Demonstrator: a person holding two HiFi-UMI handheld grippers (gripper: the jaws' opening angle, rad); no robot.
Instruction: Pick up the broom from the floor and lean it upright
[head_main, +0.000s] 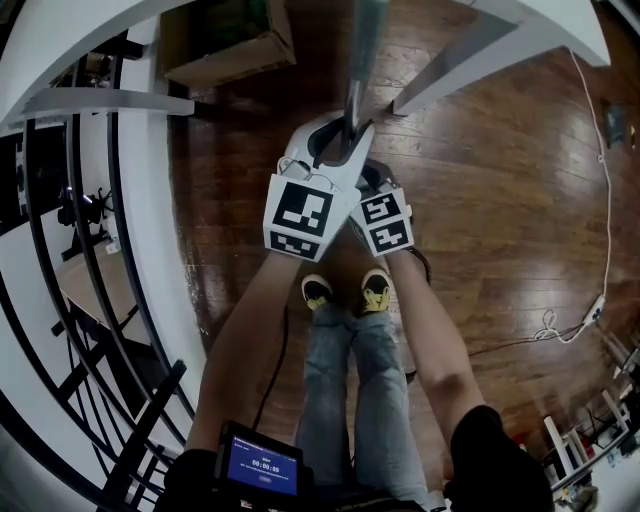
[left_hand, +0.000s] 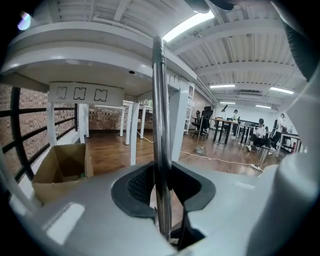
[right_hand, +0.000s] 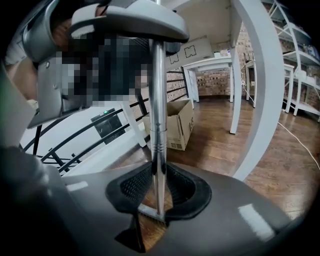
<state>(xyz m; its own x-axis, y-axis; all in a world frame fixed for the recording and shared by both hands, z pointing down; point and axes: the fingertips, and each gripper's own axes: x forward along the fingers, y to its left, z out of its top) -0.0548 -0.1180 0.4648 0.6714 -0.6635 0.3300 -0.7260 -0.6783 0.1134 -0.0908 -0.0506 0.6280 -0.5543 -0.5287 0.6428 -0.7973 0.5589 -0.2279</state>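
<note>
The broom is off the wooden floor and held close to upright. In the head view its metal pole runs from the middle of the frame to the top edge. The brush end is shown in no view.

The left tool is clamped on the pole, with the dark pads pressed against both sides of it. The right tool is clamped on the same pole, apparently further along it, since the left tool's body is seen at the top of the right gripper view. A ribbed collar sits on the pole just above the right tool's pads.

The pole is judged to be stiff, light and slippery, being thin and polished. Most of the weight is expected at the unseen brush end, so a swing or a twist inside the pads is the likely trouble. Two grips set apart along the shaft are judged best for controlling tilt. A hold just beside the collar is suggested, as the ridge may check sliding.

A white post and a black railing are seen nearby and might serve as a rest. A cardboard box stands at the left of the left gripper view.
</note>
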